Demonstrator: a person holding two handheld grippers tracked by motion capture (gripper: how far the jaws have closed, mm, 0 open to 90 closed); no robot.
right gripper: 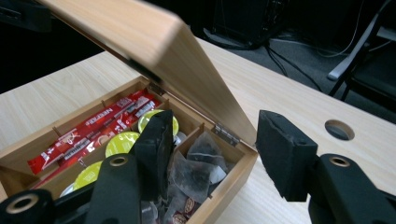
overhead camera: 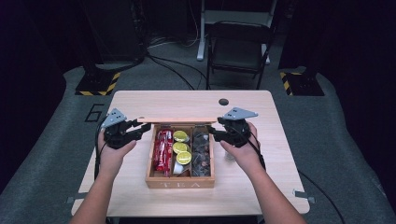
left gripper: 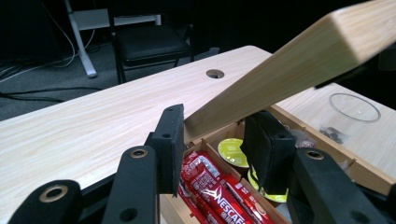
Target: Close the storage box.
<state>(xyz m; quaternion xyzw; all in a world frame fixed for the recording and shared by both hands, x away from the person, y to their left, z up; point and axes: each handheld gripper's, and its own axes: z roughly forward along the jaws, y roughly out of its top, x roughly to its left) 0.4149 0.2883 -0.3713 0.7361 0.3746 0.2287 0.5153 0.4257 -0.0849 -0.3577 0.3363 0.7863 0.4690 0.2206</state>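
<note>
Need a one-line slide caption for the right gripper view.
Right gripper, jaws open astride the hinged corner of a wooden tea box holding red sachets, with its lid raised.

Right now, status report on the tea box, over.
Left hand-held gripper straddles the lid edge, grip unclear. Right hand-held gripper open, lid end between its jaws. Tea box lid raised, contents showing. Clear cup beside box, not in the way.
</note>
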